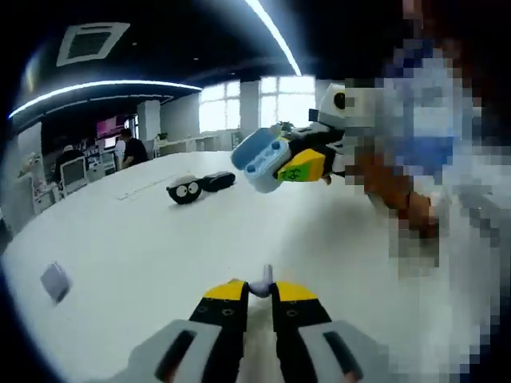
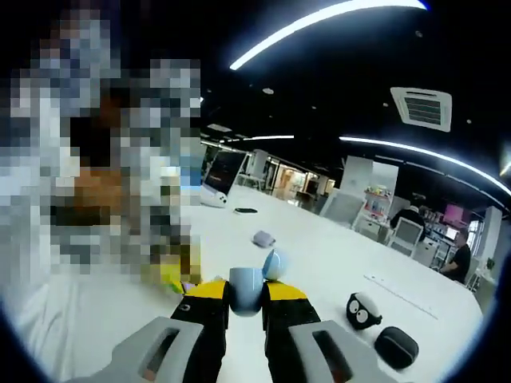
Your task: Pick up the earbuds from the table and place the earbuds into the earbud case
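Earbud pinched in one gripper, open case held up in the other; they are well apart.

On the white table [image 1: 144, 255], the left gripper [image 1: 262, 292] has its jaws closed on a small pale piece, apparently an earbud [image 1: 264, 281], gripped only at the jaw tips. Further right, the right gripper [image 2: 246, 302] clamps the light-blue earbud case [image 2: 246, 289] in mid-air, lid [image 2: 273, 263] raised. A grip this thin could let the bud twist or drop on the way over; with both hands unsupported, a small wobble could miss the socket or knock the lid shut.
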A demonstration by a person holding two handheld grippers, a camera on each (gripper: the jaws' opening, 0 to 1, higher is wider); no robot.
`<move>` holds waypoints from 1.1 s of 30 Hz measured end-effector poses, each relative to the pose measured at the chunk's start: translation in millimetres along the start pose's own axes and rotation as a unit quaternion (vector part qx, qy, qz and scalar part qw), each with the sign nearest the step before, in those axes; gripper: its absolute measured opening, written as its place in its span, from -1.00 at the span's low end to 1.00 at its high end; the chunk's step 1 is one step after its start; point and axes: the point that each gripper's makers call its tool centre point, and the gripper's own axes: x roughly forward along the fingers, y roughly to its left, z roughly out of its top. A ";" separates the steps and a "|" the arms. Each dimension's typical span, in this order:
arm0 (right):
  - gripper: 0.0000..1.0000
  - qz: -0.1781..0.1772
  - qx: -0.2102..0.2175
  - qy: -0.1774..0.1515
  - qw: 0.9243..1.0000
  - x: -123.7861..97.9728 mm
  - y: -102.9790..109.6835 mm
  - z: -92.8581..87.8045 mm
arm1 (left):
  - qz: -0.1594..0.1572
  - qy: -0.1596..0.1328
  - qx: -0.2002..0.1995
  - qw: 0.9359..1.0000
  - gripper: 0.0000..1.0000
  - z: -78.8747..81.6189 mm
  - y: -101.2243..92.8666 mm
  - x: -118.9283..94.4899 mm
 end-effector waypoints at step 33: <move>-0.70 -0.053 -0.261 -0.011 0.964 5.6 30.4 35.0 | -0.066 0.040 0.000 0.997 -0.72 99.9 -34.6 -37.6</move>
